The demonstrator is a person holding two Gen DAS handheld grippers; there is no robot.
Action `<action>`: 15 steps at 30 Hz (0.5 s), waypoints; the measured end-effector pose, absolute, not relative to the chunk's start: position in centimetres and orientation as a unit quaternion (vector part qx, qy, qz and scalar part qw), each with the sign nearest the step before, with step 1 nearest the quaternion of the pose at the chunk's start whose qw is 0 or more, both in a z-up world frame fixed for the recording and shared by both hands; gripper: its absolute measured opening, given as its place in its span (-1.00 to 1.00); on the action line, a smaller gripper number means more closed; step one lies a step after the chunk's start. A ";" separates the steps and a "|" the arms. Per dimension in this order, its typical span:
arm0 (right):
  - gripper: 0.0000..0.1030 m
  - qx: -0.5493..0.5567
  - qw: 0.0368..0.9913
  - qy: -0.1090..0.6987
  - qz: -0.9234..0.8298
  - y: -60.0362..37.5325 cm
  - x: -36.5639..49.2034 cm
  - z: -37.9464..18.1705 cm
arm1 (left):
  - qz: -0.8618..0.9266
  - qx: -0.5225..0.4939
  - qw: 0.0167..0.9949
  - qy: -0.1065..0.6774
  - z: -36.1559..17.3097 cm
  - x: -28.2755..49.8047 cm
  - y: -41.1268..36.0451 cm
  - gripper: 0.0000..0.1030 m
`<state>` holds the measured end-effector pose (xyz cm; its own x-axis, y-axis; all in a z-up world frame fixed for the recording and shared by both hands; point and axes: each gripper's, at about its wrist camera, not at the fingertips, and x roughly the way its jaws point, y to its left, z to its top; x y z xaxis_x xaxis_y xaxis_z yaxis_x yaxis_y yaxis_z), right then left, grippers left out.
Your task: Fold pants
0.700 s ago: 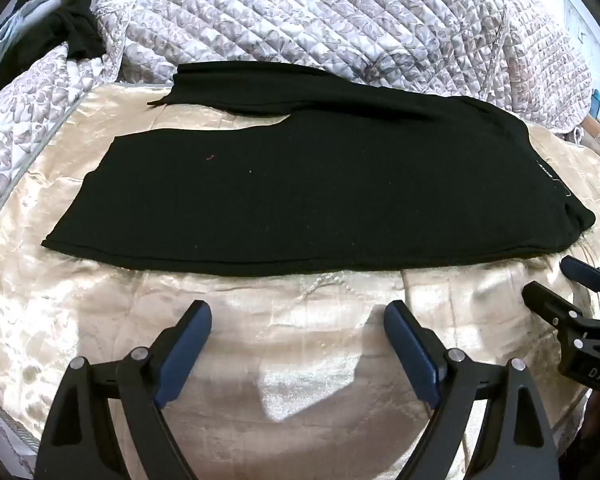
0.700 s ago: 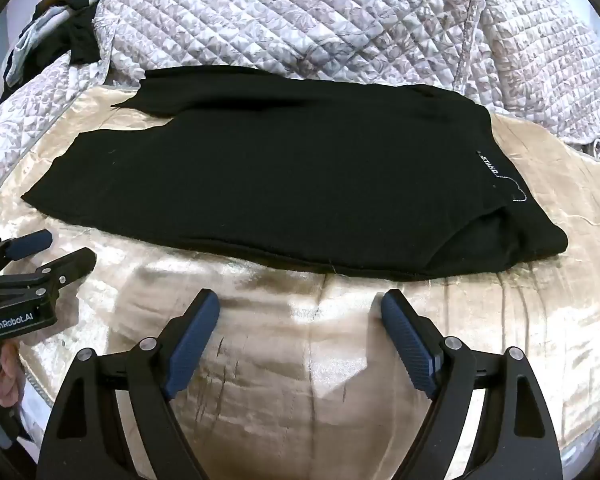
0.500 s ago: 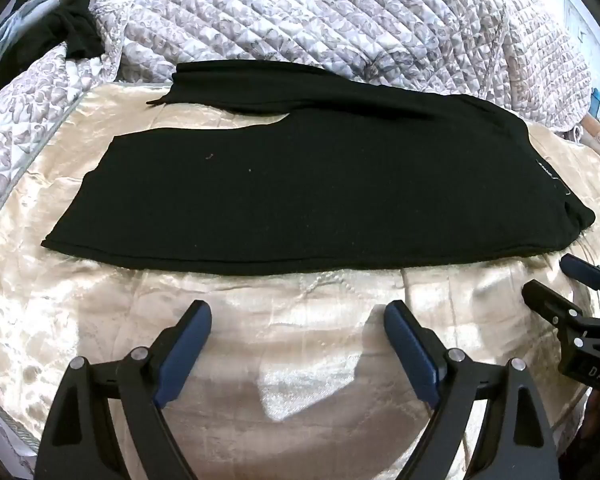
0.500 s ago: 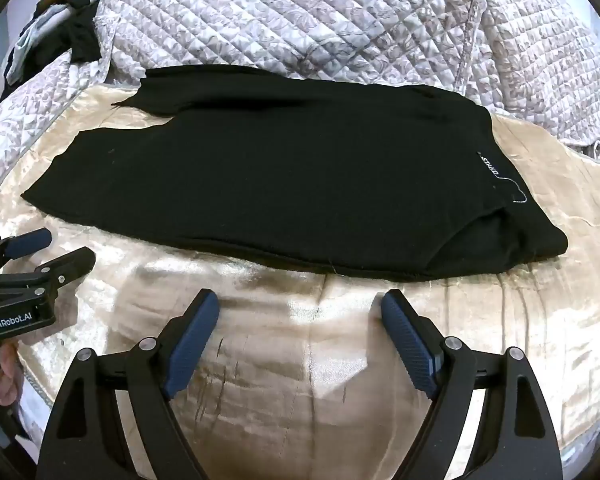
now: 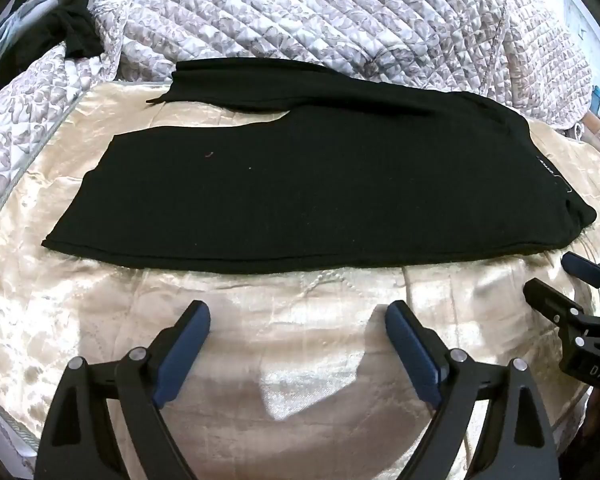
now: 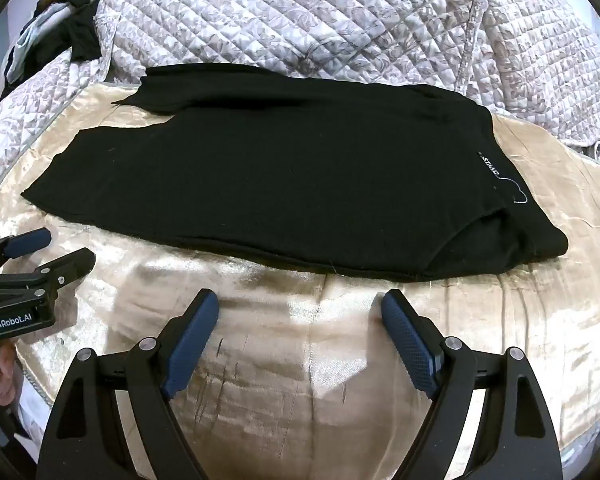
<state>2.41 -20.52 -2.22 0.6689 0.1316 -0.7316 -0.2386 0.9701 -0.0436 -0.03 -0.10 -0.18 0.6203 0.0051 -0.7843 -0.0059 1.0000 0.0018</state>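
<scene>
One pair of black pants [image 5: 320, 188] lies on one cream satin sheet [image 5: 300, 340], with one quilted cover [image 5: 340, 20] behind, two grippers, left [image 5: 296, 332] and right [image 6: 300, 320], and perhaps one dark bundle of clothes [image 5: 72, 32], too blurred to count.

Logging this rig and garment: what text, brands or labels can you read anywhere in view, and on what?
"GenRobot.AI": on the left gripper body, seen in the right wrist view.
"DAS": on the right gripper body at the left wrist view's edge; the rest is cut off.
White lettering on the tag at the waist of the pants: upside down, too blurred to read for sure.
</scene>
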 end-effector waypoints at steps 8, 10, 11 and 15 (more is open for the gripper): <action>0.63 -0.069 0.911 0.395 0.102 -20.5 2.4 -2.3 | 0.002 0.000 0.900 0.437 -0.1 0.0 -0.1 0.78; 0.63 -0.069 0.911 0.394 0.103 -20.6 2.5 -2.2 | 0.003 0.000 0.899 0.437 -0.1 0.1 -0.1 0.78; 0.63 -0.069 0.911 0.394 0.103 -20.7 2.5 -2.2 | 0.003 0.000 0.899 0.437 -0.1 0.1 -0.1 0.78; 0.63 -0.069 0.910 0.395 0.104 -20.5 2.4 -2.4 | 0.003 0.000 0.899 0.437 -0.1 0.1 -0.1 0.78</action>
<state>2.38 -20.46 -2.42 0.6664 0.1353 -0.7332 -0.2439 0.9689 -0.0429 0.07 -0.10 -0.12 0.6172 0.0052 -0.7868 -0.0047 1.0000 0.0030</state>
